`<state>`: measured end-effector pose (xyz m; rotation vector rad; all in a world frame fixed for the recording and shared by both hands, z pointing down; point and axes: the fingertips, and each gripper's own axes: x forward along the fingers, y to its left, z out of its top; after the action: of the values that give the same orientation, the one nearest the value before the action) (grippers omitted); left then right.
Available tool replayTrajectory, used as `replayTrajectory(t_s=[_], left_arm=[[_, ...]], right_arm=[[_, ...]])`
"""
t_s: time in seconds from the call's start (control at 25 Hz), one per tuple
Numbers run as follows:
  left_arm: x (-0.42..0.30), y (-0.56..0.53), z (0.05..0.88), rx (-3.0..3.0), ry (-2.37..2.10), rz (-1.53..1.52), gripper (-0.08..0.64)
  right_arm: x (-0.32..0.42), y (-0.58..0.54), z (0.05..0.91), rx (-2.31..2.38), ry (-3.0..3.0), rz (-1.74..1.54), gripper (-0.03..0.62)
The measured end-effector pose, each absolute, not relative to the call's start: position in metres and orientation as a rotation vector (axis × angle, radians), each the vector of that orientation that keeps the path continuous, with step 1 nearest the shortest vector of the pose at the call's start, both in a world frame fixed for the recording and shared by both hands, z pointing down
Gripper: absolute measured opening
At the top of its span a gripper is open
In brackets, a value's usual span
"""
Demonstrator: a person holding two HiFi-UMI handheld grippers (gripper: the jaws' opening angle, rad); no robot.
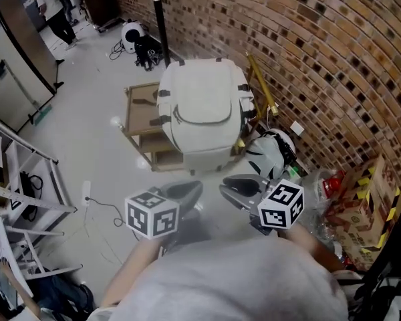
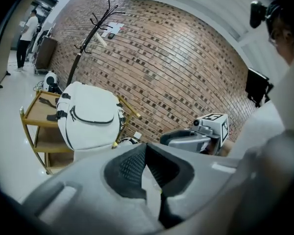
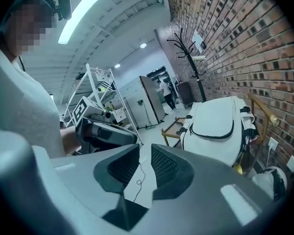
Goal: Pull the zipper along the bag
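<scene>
Head view showed the white bag on a wooden cart at 12 o'clock, well apart from both claws: left gripper at 7 o'clock clenched on nothing, right gripper at 5 o'clock released, empty.

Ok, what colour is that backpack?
The backpack is white with black trim; the head view shows it best.
</scene>
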<state>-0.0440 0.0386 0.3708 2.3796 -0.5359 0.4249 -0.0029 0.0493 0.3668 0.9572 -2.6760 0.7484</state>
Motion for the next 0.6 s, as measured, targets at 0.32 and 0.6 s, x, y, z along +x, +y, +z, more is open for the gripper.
replayTrajectory(t_s=[0.32, 0.6], left_arm=[[-0.083, -0.070, 0.397, 2.309, -0.520, 0.422, 0.000], [-0.104, -0.147, 0.429, 2.255, -0.544, 0.444, 0.000]], right_arm=[[-0.038, -0.055, 0.387, 0.919, -2.609, 0.824, 0.078], [-0.051, -0.128, 0.418, 0.930, -2.538, 0.837, 0.085]])
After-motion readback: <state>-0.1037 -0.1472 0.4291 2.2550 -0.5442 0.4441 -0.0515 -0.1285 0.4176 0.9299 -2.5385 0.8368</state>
